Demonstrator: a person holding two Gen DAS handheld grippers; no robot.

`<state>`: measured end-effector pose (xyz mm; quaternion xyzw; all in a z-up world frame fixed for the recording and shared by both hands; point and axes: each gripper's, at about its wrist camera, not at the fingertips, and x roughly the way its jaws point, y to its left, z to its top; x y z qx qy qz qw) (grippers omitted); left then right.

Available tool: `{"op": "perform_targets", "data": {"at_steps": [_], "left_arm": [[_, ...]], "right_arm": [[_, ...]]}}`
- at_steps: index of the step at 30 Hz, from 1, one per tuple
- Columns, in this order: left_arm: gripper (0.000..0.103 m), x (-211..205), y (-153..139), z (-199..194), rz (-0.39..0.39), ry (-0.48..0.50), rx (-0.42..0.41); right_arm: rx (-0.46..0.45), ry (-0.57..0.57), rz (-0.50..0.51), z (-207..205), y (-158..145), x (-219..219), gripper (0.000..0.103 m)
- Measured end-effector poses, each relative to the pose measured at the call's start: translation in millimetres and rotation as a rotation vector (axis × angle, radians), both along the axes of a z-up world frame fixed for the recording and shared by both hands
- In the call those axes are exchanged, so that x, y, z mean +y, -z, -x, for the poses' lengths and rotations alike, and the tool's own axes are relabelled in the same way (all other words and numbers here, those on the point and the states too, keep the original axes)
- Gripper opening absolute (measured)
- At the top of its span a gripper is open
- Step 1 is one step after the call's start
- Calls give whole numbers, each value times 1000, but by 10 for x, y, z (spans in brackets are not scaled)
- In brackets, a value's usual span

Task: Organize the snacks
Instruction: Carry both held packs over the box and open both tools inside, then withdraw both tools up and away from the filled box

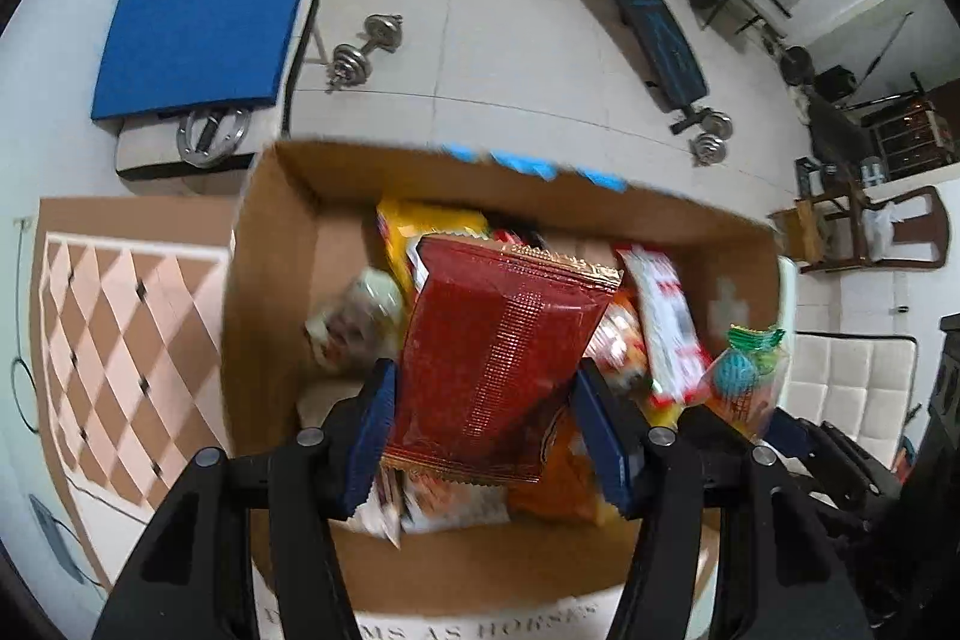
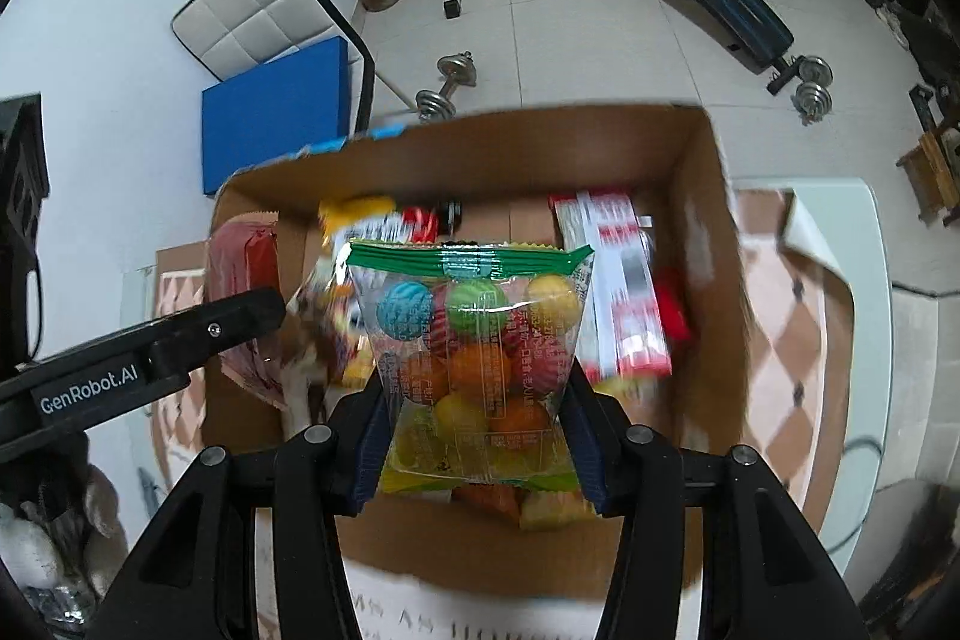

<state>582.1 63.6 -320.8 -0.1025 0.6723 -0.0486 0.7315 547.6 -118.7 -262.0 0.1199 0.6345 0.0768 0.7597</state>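
Left wrist view. Left gripper point(image 1: 486, 430): clenched on a red foil snack packet point(image 1: 498, 352), both blue pads pressed to its sides, the packet held upright above the cardboard box point(image 1: 264, 280). Box contents below, blurred: a yellow packet point(image 1: 420, 226) at the far wall, a red-and-white carton point(image 1: 666, 322) to the right, a pale wrapped item point(image 1: 354, 322) to the left, orange packets underneath. At the right edge, a clear bag of coloured balls point(image 1: 744, 370). Beyond the box: a dumbbell point(image 1: 363, 49) on the tiled floor, a blue pad point(image 1: 198, 40) on a white quilted seat, a weight bench point(image 1: 642, 16).

Right wrist view. Right gripper point(image 2: 474, 436): grasping the clear bag of coloured gumballs point(image 2: 474, 358), green strip along its top, pinched between the pads and hanging over the same box point(image 2: 708, 280). Inside: the red-and-white carton point(image 2: 618, 280) at right, the yellow packet point(image 2: 360, 211) at the far wall. The other gripper's black arm point(image 2: 150, 358), marked GenRobot.AI, comes in from the left, the red packet point(image 2: 240, 256) beside it.
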Motion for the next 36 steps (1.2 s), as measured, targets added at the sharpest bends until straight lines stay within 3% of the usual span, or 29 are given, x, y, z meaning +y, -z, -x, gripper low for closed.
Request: {"op": "perform_targets", "data": {"at_steps": [8,9,10,12,23,31,32,33,36], "left_arm": [[59,59,378,-332,-65,13,84],[66,74,431,-346,-58,5,109],[76,101,467,-350,-30,-14,125],[81,131,513,-353,-4,-28,134],[84,14,396,-270,-37,10,95],[84,0,170,117,-60,21,21],[87,-11,161,164,-60,32,16],[97,-34,148,238,-64,48,12],[98,-90,66,430,-97,68,-37]], "right_arm": [[61,-22,-4,-571,433,170,56],[84,-32,11,-628,503,192,61],[89,-33,14,-656,530,191,83],[78,-40,23,-697,560,191,94],[71,-45,84,-624,456,30,94],[46,-42,145,-152,332,-111,97],[46,-41,146,-104,316,-121,97],[44,-38,149,-40,305,-136,97],[33,-37,157,155,257,-150,98]]}}
